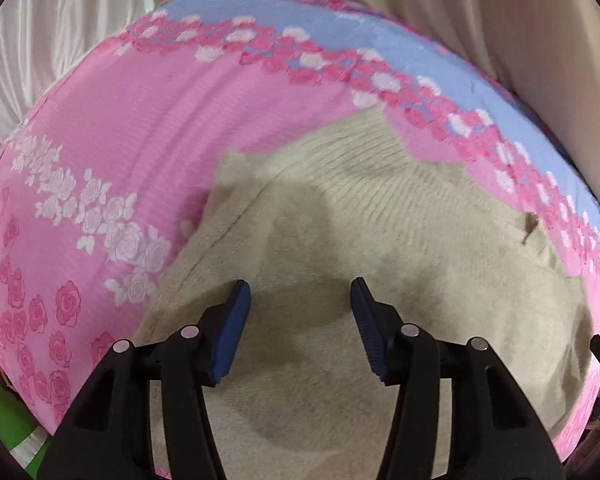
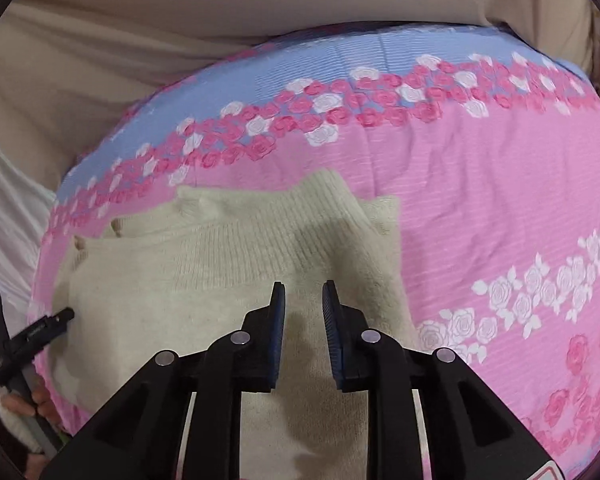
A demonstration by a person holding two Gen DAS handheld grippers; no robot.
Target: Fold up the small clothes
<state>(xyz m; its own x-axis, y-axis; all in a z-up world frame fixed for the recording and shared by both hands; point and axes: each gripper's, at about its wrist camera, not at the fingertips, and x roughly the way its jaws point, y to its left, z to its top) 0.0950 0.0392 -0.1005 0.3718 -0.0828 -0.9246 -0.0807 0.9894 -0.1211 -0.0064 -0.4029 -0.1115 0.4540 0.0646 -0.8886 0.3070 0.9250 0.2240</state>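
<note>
Left wrist view looks down on a bed-like surface under a pink cover (image 1: 148,128) printed with white and deep-pink roses, with a pale blue band (image 1: 400,52) along its far edge. Beyond that edge hangs plain beige fabric (image 1: 460,8), and white pleated cloth (image 1: 40,40) fills the far left corner. A green patch (image 1: 4,412) shows at the near left.

A cream knitted sweater (image 1: 340,220) lies flat on the cover, spread across the near right part in this view; the right wrist view shows its ribbed collar (image 2: 324,196) at the far side, toward the blue band.

The left gripper (image 1: 300,292) hangs over the sweater with its blue pads wide apart and nothing between them. The right gripper (image 2: 303,292) is over the sweater too, its jaws only narrowly parted, gripping nothing. In the right wrist view a hand (image 2: 24,404) at the near left edge holds the other gripper's handle.
</note>
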